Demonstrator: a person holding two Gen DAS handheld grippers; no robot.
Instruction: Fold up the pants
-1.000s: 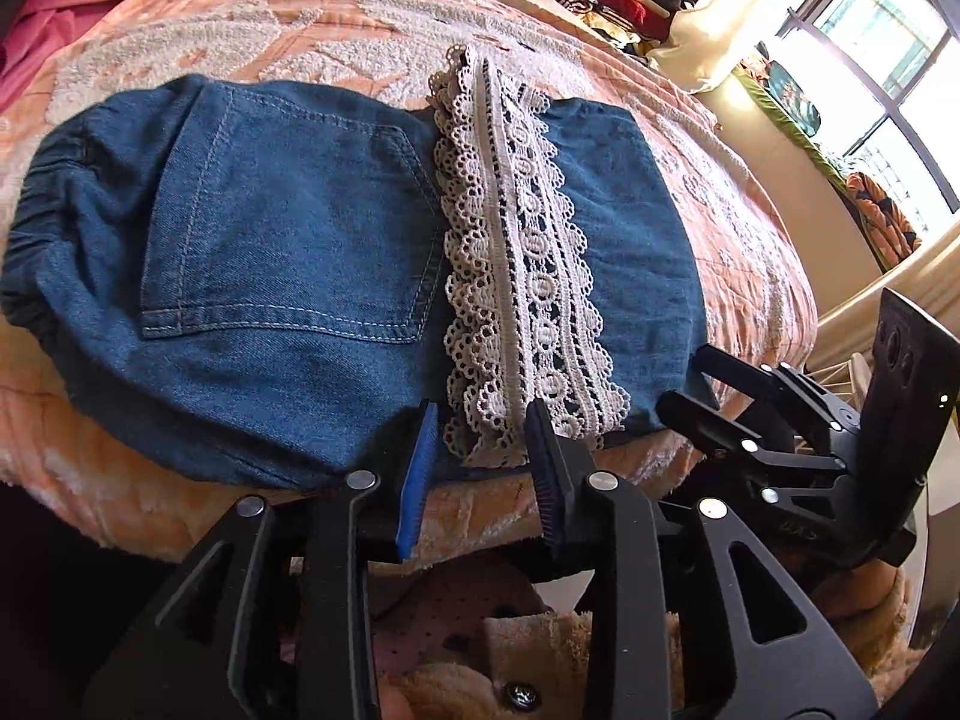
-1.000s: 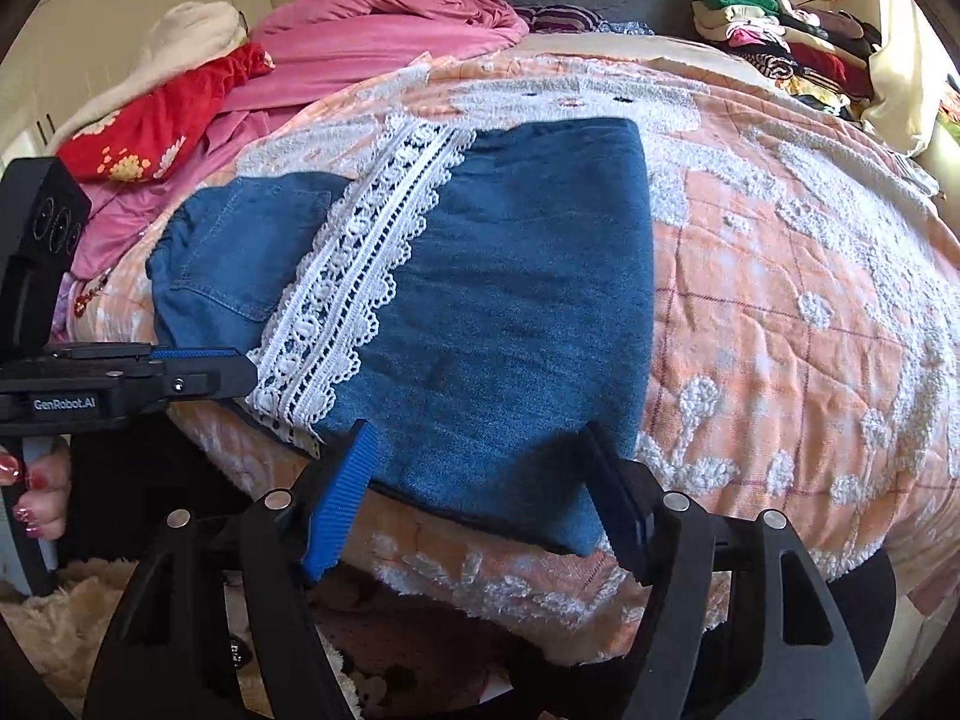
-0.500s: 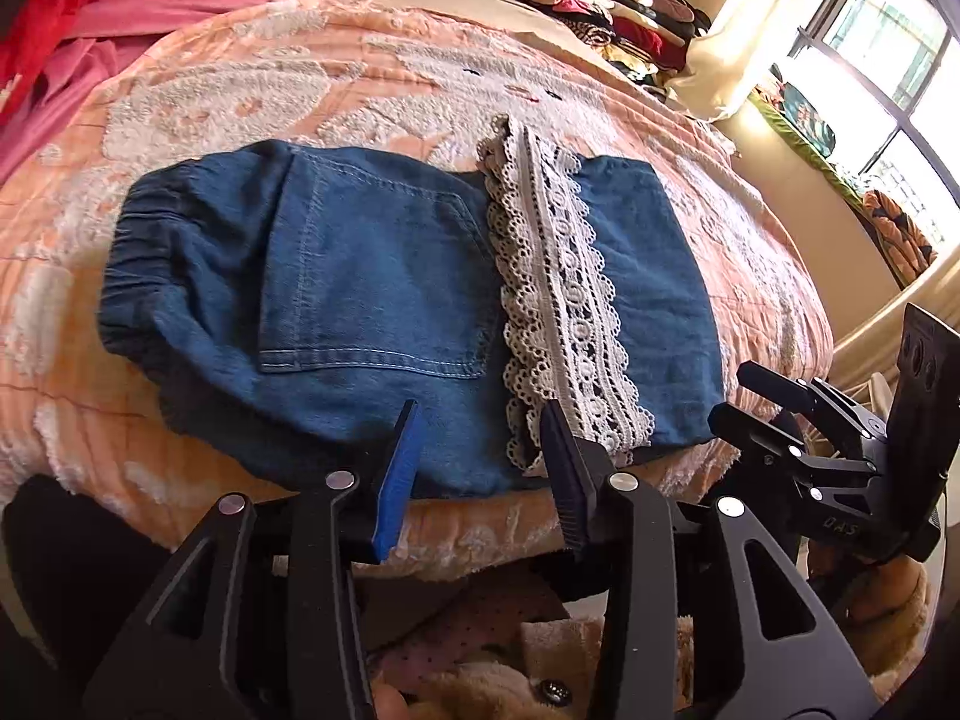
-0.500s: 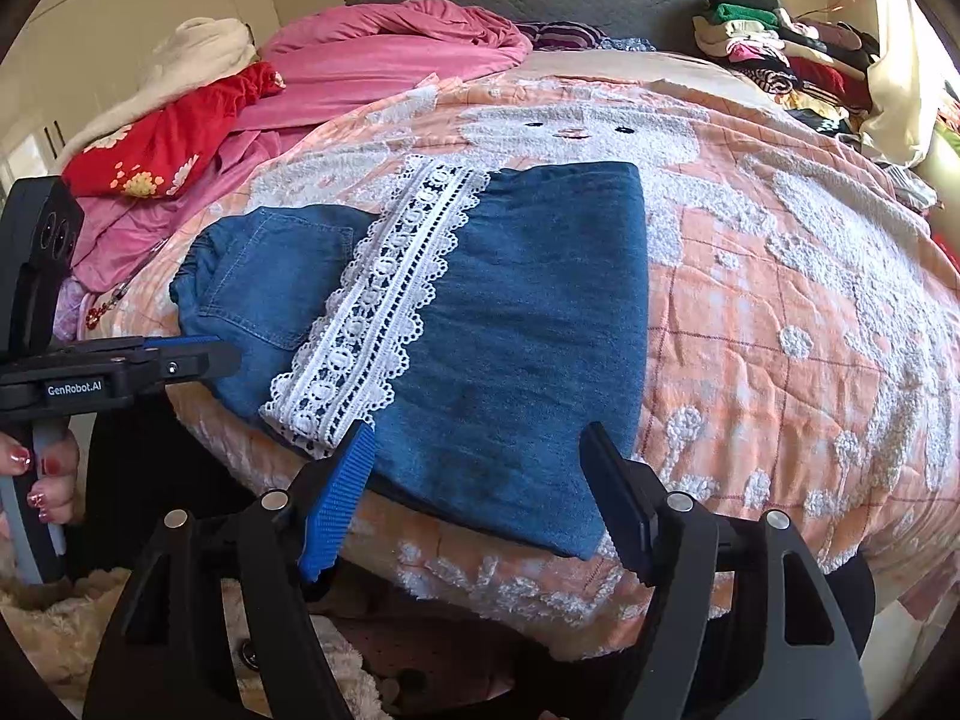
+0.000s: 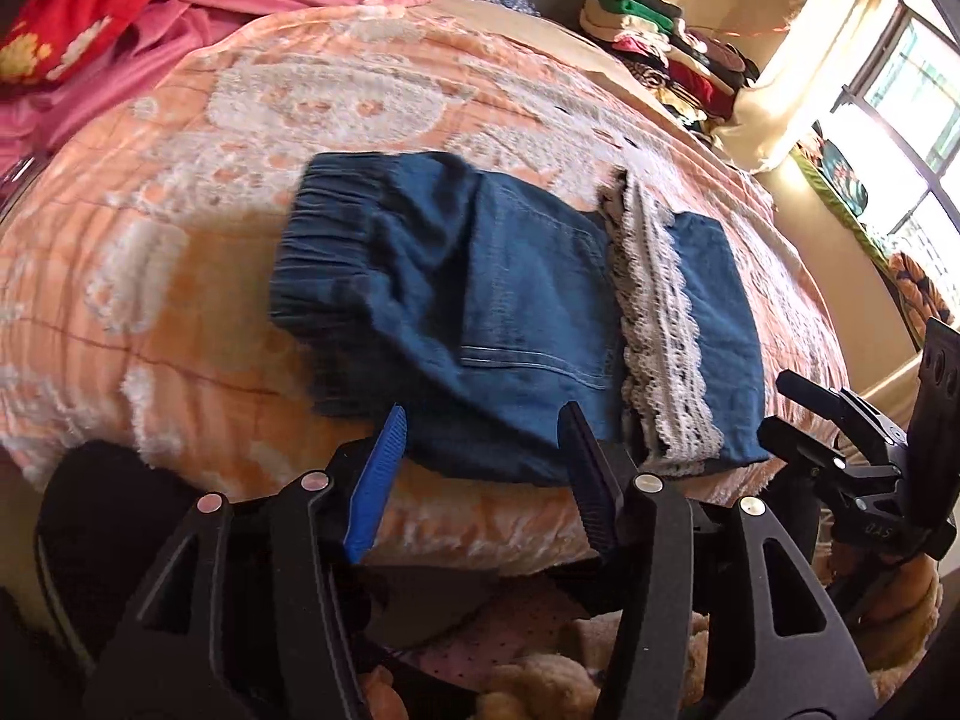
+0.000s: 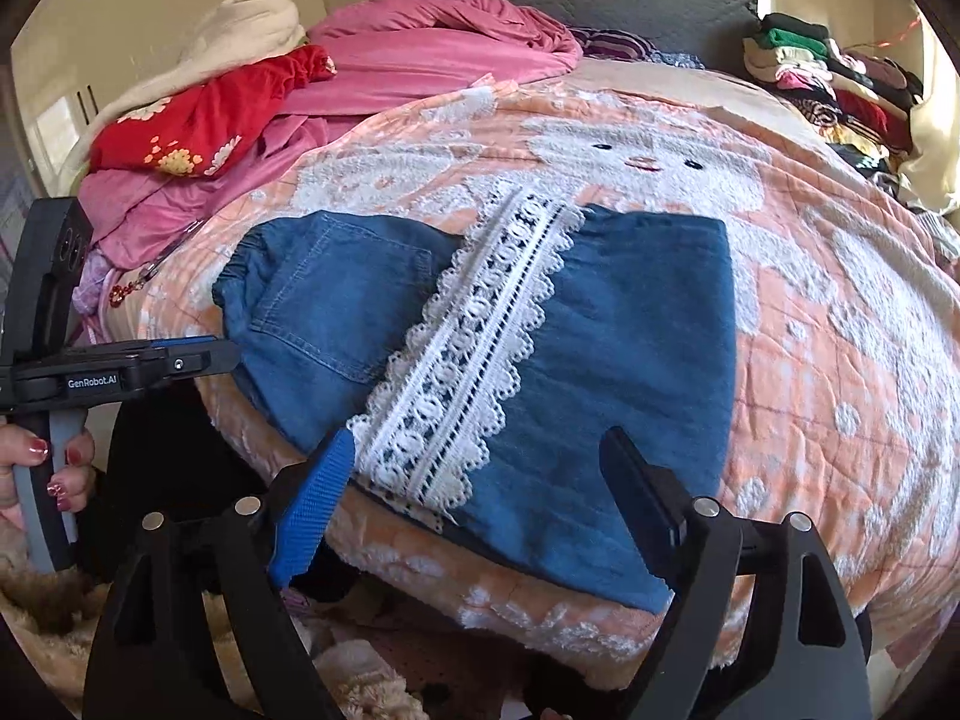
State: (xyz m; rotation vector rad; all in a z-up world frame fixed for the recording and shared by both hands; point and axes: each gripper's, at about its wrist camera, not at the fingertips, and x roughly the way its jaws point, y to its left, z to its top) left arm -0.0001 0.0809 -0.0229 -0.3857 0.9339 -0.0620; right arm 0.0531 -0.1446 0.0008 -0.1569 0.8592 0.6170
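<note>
Denim pants (image 6: pixel 540 360) lie folded into a compact rectangle on the peach bedspread (image 6: pixel 840 360), close to the near edge of the bed. White lace trim (image 6: pixel 474 372) runs across the top of the bundle, elastic waistband (image 5: pixel 324 252) at the left end, back pocket (image 5: pixel 528 276) face up between waistband and lace

Left gripper (image 5: pixel 480 450): jaws part open, have just been opening, nothing between them; the tips sit over the near hem of the pants but the pads don't press cloth. Right gripper (image 6: pixel 474 492): jaws wide, also just been opening, empty; tips straddle the near edge by the lace end, not clamped. Each gripper shows in the other's view, at the side, below the bed edge. A hand (image 6: pixel 42 474) with painted nails holds the left gripper's grip

Step, as I read it: release after a fold. Both tools have let go and sit just off the near edge. Fold looks largely done; the bundle is neat, edges roughly lined up, though the waistband end looks puffier than the right end

Next move calls for either one more fold, waistband end over toward the lace, or just pressing flat. If folding again: both jaws need to close on the left end's two corners, all layers together, lift low, carry across without dragging the lace layer off. Risk: denim is thick, a shallow bite could slip and undo the stack

Background: pink and red bedding (image 6: pixel 360 72) at the head, clothes pile (image 6: pixel 828 72) at far right
</note>
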